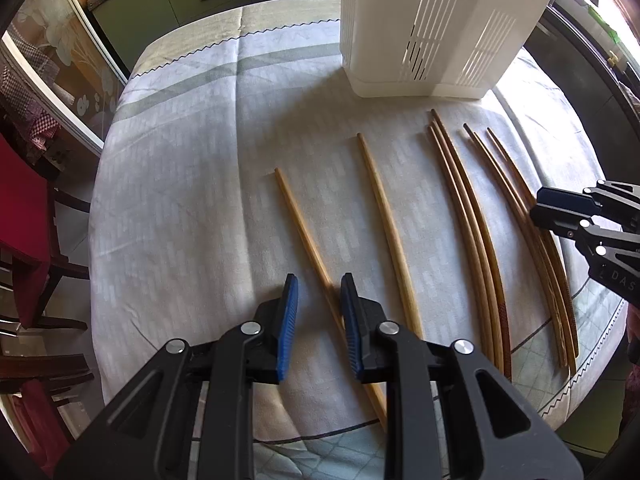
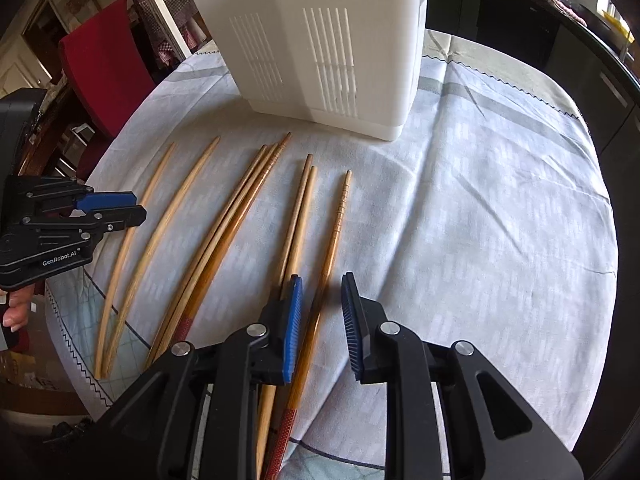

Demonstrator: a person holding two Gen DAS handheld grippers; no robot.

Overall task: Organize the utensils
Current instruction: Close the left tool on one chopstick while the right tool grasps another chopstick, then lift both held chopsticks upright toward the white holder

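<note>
Both grippers parted and empty above a row of chopsticks on the round table.

The left gripper [image 1: 319,292] hangs with fingers spread around the leftmost chopstick [image 1: 308,236], nothing gripped. The right gripper [image 2: 322,292] is likewise released, straddling the rightmost chopstick [image 2: 334,240]. Six more sticks [image 2: 224,232] fan between them, tips toward 12 o'clock, where the white slotted utensil holder [image 2: 320,40] stands close behind. Bare tablecloth [image 2: 500,220] stretches wide toward 3 o'clock in the right wrist view; a red chair [image 1: 20,216] crowds the table's rim at 9 o'clock in the left wrist view.
</note>
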